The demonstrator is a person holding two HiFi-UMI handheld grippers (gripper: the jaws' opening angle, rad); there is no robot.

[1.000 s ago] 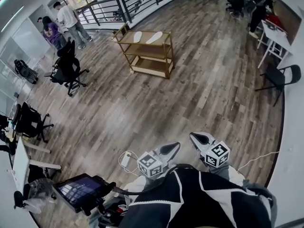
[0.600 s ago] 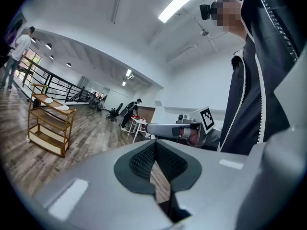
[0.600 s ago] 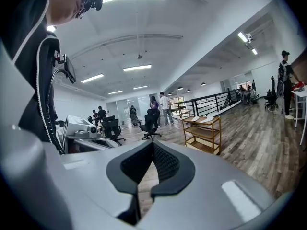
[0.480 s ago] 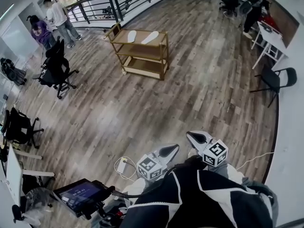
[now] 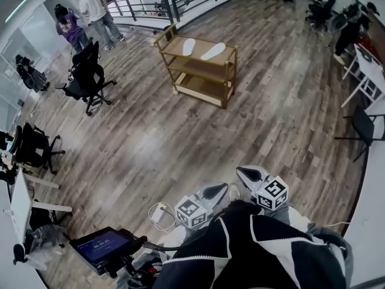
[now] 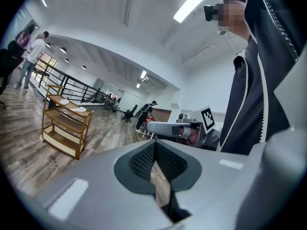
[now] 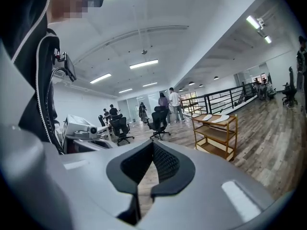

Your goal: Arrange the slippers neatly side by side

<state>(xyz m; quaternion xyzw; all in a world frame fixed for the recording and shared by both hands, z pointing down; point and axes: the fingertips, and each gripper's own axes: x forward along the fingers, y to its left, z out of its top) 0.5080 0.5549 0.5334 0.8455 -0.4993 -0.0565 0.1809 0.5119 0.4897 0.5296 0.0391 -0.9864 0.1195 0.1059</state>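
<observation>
Two white slippers (image 5: 189,46) (image 5: 213,50) lie apart on the top shelf of a wooden rack (image 5: 202,71) far across the room. The rack also shows small in the left gripper view (image 6: 64,126) and the right gripper view (image 7: 214,135), with the slippers (image 7: 214,117) on top. My left gripper (image 5: 218,190) and right gripper (image 5: 248,174) are held close to my body, both shut and empty, pointing toward the rack. In each gripper view the jaws meet with nothing between them.
Black office chairs (image 5: 87,77) (image 5: 30,149) stand at the left, with two people (image 5: 87,14) near the railing. A white power strip and cable (image 5: 157,214) lie on the wood floor by my feet. Tables and chairs (image 5: 364,101) sit at the right.
The view has shifted: the rack and chairs now sit slightly further right in the picture. Both grippers stay shut at the same place before my body.
</observation>
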